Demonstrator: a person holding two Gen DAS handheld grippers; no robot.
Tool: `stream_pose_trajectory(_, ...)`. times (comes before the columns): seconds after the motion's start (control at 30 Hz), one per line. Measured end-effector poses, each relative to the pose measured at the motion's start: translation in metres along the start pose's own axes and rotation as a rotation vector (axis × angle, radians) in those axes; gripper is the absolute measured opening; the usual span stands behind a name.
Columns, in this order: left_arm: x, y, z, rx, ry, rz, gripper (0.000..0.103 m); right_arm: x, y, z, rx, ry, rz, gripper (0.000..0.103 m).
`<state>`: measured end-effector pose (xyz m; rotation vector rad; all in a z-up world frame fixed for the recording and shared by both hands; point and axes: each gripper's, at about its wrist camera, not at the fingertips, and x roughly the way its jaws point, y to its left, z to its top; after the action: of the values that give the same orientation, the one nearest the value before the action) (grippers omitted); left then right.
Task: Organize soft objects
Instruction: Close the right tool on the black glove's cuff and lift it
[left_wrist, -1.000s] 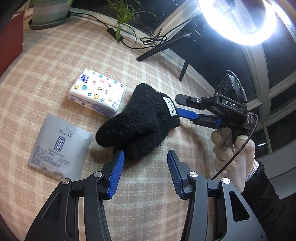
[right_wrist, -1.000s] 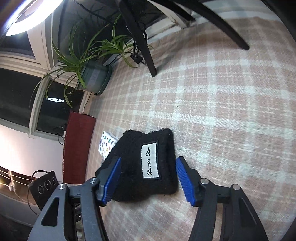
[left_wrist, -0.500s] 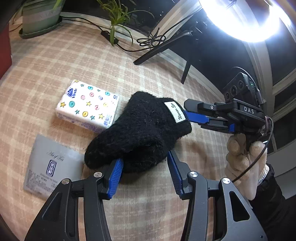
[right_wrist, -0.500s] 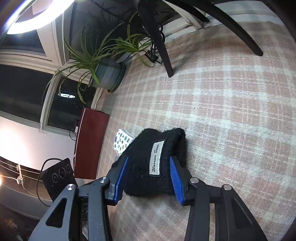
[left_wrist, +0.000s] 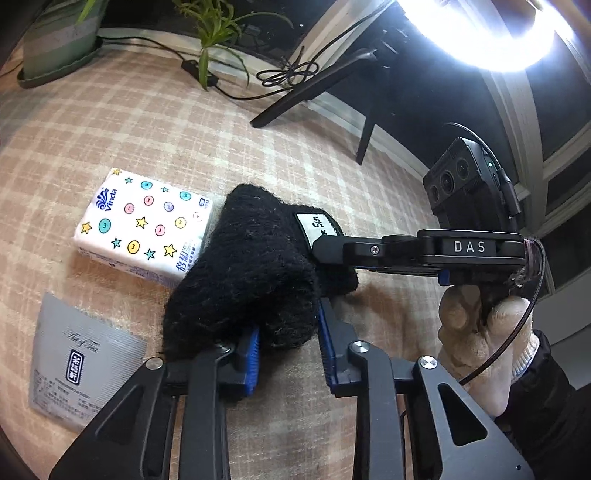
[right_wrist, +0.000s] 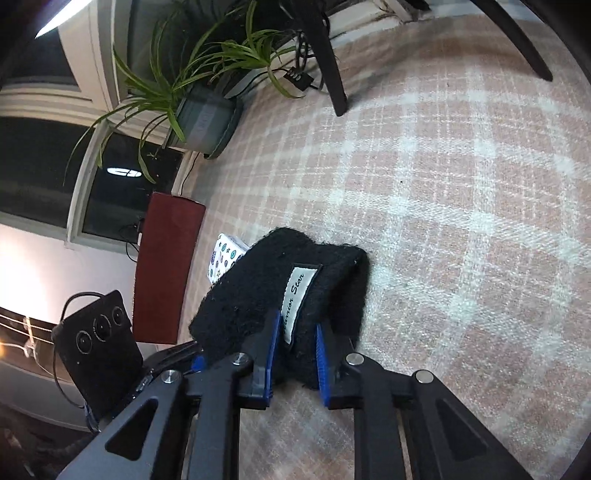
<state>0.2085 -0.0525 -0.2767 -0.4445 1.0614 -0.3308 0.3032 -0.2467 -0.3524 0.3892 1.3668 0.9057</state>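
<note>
A fuzzy black glove (left_wrist: 255, 266) with a white label lies on the pink plaid cloth, against a white tissue pack (left_wrist: 144, 227). My left gripper (left_wrist: 288, 343) is shut on the glove's finger end. My right gripper (right_wrist: 293, 354) is shut on the glove's cuff (right_wrist: 295, 295), pinching the label area. It also shows in the left wrist view (left_wrist: 325, 254), coming in from the right. The glove is bunched up between the two grippers.
A grey tea sachet (left_wrist: 79, 363) lies at the near left. A potted plant (right_wrist: 203, 110), a dark red box (right_wrist: 164, 269), tripod legs (left_wrist: 314, 85) and cables stand along the far edge by the window. A ring light (left_wrist: 480, 33) shines above.
Both grippers have moved in onto the glove and closed on it, the left on the finger end, the right on the cuff. The glove has bunched and shifted slightly.
</note>
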Motion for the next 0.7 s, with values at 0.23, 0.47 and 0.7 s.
stream_pose_trajectory(0.23, -0.014, -0.013, -0.003, 0.048, -0.034, -0.017, 0.020, -0.007, 0.019, -0.010, -0.028, -0.011, -0.005, 0.013)
stream_pose_trajectory(0.47, -0.038, -0.023, -0.006, 0.077, -0.090, -0.028, 0.019, -0.015, 0.044, -0.020, -0.064, -0.027, -0.007, 0.013)
stream_pose_trajectory(0.7, -0.068, -0.030, -0.009, 0.101, -0.149, -0.038, 0.019, -0.029, 0.078, -0.028, -0.124, -0.050, -0.013, 0.012)
